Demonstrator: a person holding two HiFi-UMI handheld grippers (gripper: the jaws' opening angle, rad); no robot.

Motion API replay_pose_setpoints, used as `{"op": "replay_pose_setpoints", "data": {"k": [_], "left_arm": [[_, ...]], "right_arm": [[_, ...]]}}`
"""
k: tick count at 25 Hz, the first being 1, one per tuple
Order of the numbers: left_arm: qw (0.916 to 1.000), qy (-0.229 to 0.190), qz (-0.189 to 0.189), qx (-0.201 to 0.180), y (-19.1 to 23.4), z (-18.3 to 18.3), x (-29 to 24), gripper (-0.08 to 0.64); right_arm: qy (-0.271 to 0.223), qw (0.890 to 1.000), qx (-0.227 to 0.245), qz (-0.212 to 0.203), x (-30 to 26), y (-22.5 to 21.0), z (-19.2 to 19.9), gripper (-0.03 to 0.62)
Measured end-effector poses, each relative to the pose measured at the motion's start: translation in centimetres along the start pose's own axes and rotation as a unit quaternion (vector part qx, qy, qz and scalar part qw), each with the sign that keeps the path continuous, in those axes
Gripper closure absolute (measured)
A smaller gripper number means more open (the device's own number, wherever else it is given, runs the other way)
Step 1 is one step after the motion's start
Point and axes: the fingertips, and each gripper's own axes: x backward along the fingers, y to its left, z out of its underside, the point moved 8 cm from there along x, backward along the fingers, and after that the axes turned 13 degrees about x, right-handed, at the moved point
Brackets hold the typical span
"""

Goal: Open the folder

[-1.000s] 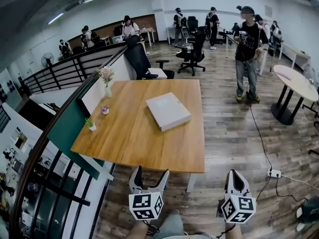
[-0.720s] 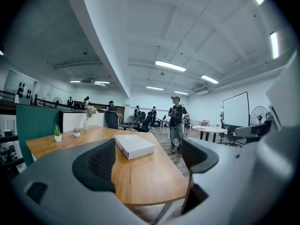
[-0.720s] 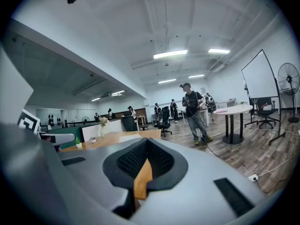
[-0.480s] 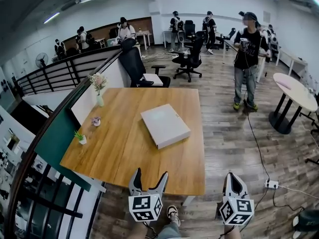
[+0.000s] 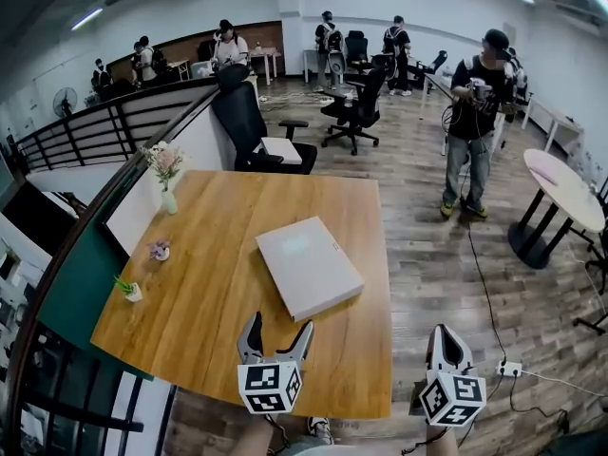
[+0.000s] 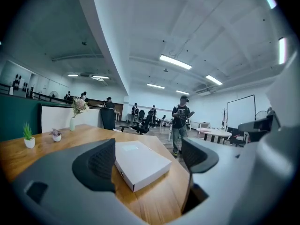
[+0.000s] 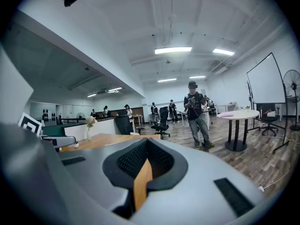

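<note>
A flat white folder lies shut on the wooden table, right of the middle; in the left gripper view the folder shows between the jaws, a little beyond them. My left gripper hangs over the table's near edge, just short of the folder, open and empty. Off the table's near right corner, my right gripper is above the floor, its jaws shut with nothing between them.
A vase of flowers and two small pots stand along the table's left edge by a green partition. A black office chair is behind the table. A person stands to the right, near a round table.
The view has moved closer over the table. My left gripper now reaches over the near edge towards the folder. The right gripper keeps its place low on the right.
</note>
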Motion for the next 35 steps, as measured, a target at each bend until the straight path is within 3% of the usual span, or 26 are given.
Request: {"op": "replay_pose_setpoints", "data": {"k": [10, 15, 18, 22, 27, 35], "left_arm": [[0.9967, 0.078, 0.022, 0.007, 3.4, 1.3, -9.5, 0.114], [0.9915, 0.125, 0.031, -0.019, 3.0, 3.2, -12.4, 0.110], [0.9842, 0.165, 0.046, -0.043, 2.3, 4.1, -14.6, 0.109], [0.9641, 0.235, 0.079, -0.096, 1.2, 5.8, -16.9, 0.109], [0.9276, 0.311, 0.104, -0.180, 0.5, 8.0, -20.0, 0.110], [0.8799, 0.358, 0.125, -0.287, -0.6, 10.2, -23.7, 0.144]], "right_arm": [[0.043, 0.999, 0.006, -0.003, -8.3, 0.2, 0.1, 0.591], [0.065, 0.998, -0.004, -0.007, -10.7, -1.0, 1.7, 0.591], [0.070, 0.997, -0.008, -0.021, -13.0, -2.0, 2.1, 0.591], [0.074, 0.996, -0.011, -0.041, -15.5, -3.2, 2.3, 0.591], [0.090, 0.994, -0.026, -0.050, -17.5, -4.5, 4.3, 0.591], [0.136, 0.987, -0.053, -0.066, -18.7, -5.0, 8.2, 0.591]]}}
